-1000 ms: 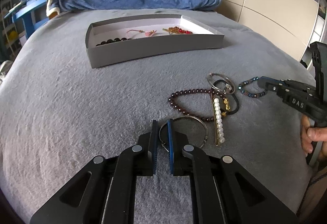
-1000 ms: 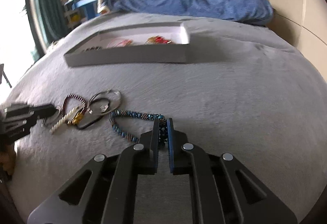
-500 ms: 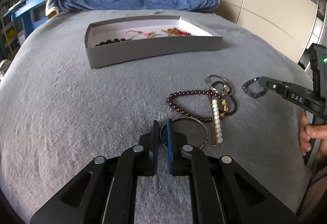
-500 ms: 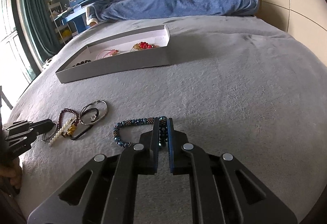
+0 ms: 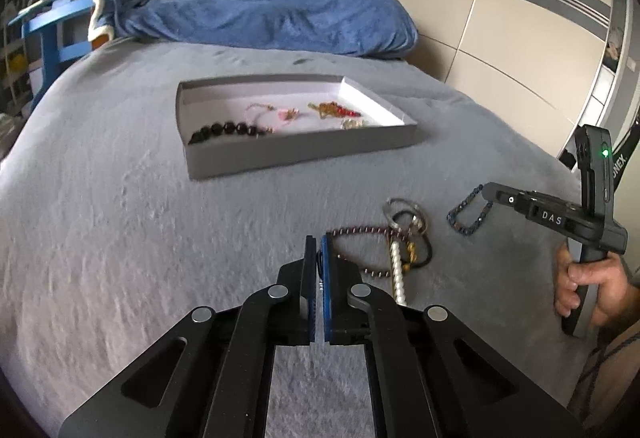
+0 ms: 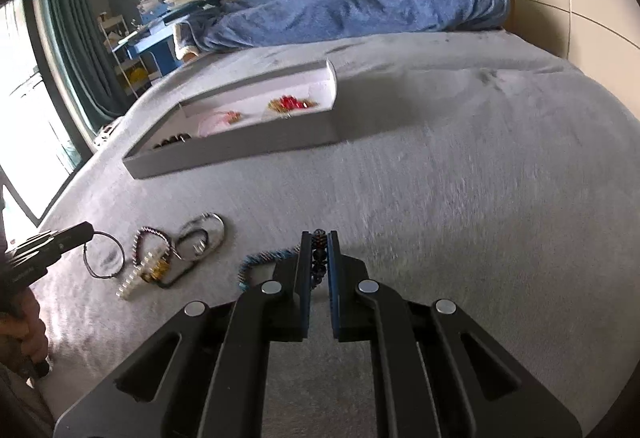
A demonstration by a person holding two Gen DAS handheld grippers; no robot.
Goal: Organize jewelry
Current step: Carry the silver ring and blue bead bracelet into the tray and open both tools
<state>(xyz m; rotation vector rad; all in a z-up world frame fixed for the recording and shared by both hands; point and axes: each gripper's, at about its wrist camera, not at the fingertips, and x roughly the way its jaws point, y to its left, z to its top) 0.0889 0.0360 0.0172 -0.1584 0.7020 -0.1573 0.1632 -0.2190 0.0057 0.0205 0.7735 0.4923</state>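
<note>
1. My left gripper (image 5: 318,250) has its fingers pressed onto a thin wire bangle (image 6: 103,255); from the left wrist only a sliver of it shows in the narrow gap between the blue pads. From the right wrist the bangle hangs as a dark loop off the tip of that gripper (image 6: 86,230), at about 9 o'clock in that view, lifted just clear of the grey bedspread (image 5: 120,198).
2. My right gripper (image 6: 319,244) pinches a blue beaded bracelet (image 6: 256,264). A few dark beads sit between its fingers, and the rest of the strand trails out toward 9 o'clock.
3. From the left wrist the same blue beaded bracelet (image 5: 468,216) dangles in a loop below the right gripper's tip (image 5: 486,192), at about 3 o'clock, above the bedspread.
4. The loose pile lies on the bedspread between my two grippers: a dark red bead bracelet (image 5: 360,232), a white pearl strand (image 5: 398,272), silver rings (image 5: 404,212) and a black cord loop (image 5: 424,258), overlapping one another.
5. The grey jewelry box (image 5: 296,154) stands open at 12 o'clock, well apart from both grippers. Inside lie a black bead bracelet (image 5: 224,129), a pink piece (image 5: 280,114) and a red and gold piece (image 5: 334,110).
6. A blue blanket (image 5: 272,14) lies bunched beyond the box at the head of the bed.
</note>
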